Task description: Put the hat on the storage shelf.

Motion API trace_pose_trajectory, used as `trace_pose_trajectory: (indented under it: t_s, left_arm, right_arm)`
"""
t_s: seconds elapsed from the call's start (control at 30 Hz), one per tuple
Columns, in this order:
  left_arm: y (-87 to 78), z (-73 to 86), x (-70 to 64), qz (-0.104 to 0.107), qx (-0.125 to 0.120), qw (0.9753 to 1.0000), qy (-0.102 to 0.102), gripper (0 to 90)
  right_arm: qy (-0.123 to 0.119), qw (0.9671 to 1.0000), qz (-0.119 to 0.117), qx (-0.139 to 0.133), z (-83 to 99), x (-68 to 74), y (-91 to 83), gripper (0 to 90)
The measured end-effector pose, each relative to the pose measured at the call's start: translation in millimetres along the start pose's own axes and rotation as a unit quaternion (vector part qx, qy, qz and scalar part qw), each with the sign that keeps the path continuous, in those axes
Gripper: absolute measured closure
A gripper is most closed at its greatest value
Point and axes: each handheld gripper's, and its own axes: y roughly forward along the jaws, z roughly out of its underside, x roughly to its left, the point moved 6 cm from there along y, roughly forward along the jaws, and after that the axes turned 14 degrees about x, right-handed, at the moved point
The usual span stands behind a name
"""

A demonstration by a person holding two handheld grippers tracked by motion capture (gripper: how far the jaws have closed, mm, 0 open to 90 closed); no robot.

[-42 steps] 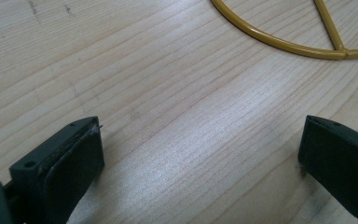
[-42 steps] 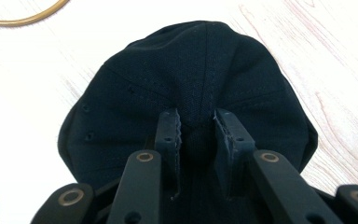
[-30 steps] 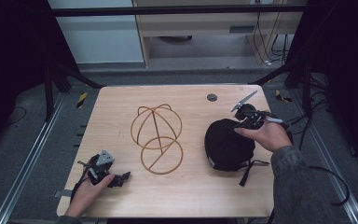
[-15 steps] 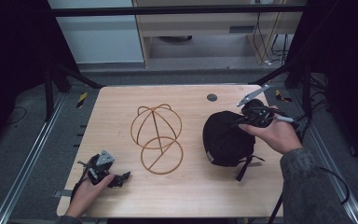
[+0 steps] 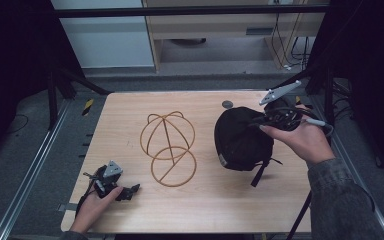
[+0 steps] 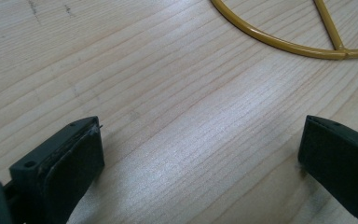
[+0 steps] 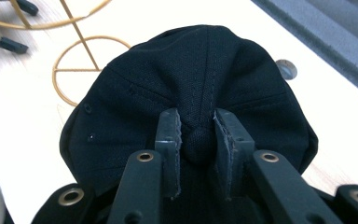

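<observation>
A black cap (image 5: 240,137) hangs at the table's right side, gathered at its crown, its strap trailing toward the front edge. My right gripper (image 5: 260,122) is shut on the cap's top button (image 7: 196,140), with fabric bunched between the pads. A yellow wire hat stand (image 5: 167,145) with a domed top and a ring base stands in the table's middle; its ring (image 6: 298,39) shows at the top of the left gripper view. My left gripper (image 5: 130,191) rests open on the wood at the front left, with nothing between its fingers (image 6: 65,168).
The wooden table (image 5: 130,115) has a small round grey disc (image 5: 227,104) near its far edge, just behind the cap. Dark floor and metal rails (image 5: 35,165) flank the table. A pale cabinet (image 5: 220,30) stands beyond.
My right gripper has lifted and drawn the cap rightward and slightly away, tilting it up by its crown. The left gripper has stayed put.
</observation>
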Motion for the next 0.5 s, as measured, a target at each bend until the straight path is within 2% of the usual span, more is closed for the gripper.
trace_pose_trajectory:
  t_s: [0.13,0.5]
  left_arm:
    - [0.0,0.0,0.0,0.0,0.0,1.0,0.0,0.0]
    - [0.0,0.0,0.0,0.0,0.0,1.0,0.0,0.0]
  right_arm:
    - [-0.002,1.0,0.003,-0.006,-3.6,2.4,-6.2,72.9]
    - [-0.014,0.9989,0.006,-0.045,-16.4,13.2,-27.0,73.0]
